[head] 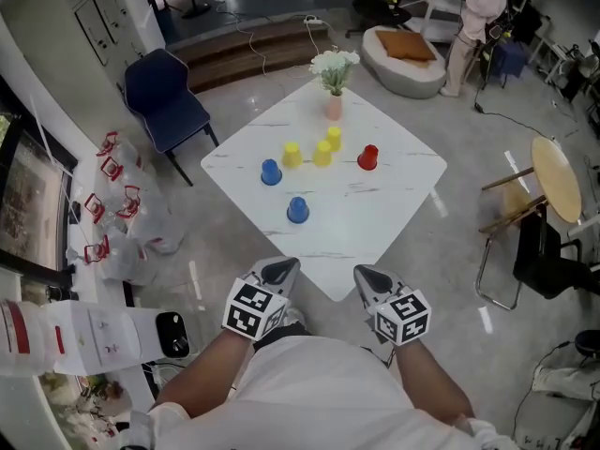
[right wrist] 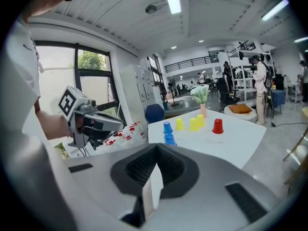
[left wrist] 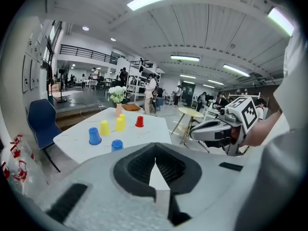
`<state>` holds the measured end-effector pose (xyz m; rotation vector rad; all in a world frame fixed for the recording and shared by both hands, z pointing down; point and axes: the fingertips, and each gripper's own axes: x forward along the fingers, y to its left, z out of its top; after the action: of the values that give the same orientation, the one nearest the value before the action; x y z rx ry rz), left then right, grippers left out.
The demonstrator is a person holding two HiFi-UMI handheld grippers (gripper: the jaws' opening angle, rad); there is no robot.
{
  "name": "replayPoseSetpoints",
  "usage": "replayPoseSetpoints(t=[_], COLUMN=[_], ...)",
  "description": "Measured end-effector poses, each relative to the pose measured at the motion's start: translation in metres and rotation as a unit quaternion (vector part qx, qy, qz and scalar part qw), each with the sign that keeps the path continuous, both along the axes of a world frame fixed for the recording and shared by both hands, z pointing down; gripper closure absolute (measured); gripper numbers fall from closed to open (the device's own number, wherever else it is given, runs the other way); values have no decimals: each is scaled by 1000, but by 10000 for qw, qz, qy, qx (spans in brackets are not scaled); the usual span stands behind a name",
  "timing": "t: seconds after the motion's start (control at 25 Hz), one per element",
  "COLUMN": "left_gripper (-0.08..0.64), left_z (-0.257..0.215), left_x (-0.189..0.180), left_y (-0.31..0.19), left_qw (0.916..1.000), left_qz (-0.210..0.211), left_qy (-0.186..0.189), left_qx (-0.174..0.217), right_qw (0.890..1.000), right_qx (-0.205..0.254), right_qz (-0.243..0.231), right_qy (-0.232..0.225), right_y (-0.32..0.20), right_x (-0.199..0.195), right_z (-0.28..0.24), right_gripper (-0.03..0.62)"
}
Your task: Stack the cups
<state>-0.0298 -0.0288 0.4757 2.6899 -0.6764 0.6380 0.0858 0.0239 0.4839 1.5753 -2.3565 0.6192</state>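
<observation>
On the white table (head: 394, 204) stand six small cups, mouth down. A blue cup (head: 298, 210) is the one closest to the person. A second blue cup (head: 271, 172) stands farther back on the left. Three yellow cups (head: 322, 153) sit in the middle, close to each other, and a red cup (head: 367, 157) stands to their right. Behind them, near the far corner, is a pink vase (head: 334, 107) with white flowers (head: 335, 62).

The left gripper (head: 281, 270) and the right gripper (head: 367, 277) are held side by side, close to the person's body, just off the near corner of the table. Both point toward the cups. All the cups are well apart from both grippers, out in front of them. The near blue cup is ahead, between the two. The red cup is on the right gripper's side. The second blue cup is on the left gripper's side.

The left gripper's jaws are pressed together with nothing in them. The right gripper's jaws are together too and hold nothing.

A dark blue chair (head: 167, 97) stands past the left side of the table.
</observation>
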Motion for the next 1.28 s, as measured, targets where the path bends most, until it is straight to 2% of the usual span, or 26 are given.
replayPoseSetpoints(t=[0.28,0.52,0.64,0.84,1.12,1.28], left_gripper=[551,551,551,551,551,551], left_z=[13,22,30,41,45,51], left_x=[-29,-45,-56,-77,-102,-109], left_y=[-56,-78,-85,-87,-88,-84], left_qw=[10000,10000,9997,9984,9919,9863], left_qz=[48,10,-141,-472,-1190,-1556], left_qy=[-71,-61,-85,-153,-182,-204], left_qx=[3,-77,-161,-261,-402,-517], right_qw=[9998,9988,9964,9852,9707,9606], right_qx=[-17,-155,-193,-302,-901,-1077], right_qz=[143,-132,-304,-766,-1233,-1614], right_qy=[111,440,768,1501,1853,1988], right_y=[-60,-96,-119,-163,-219,-232], right_x=[-20,-40,-45,-53,-58,-67], right_z=[8,19,30,62,122,147], right_gripper=[586,586,580,487,349,333])
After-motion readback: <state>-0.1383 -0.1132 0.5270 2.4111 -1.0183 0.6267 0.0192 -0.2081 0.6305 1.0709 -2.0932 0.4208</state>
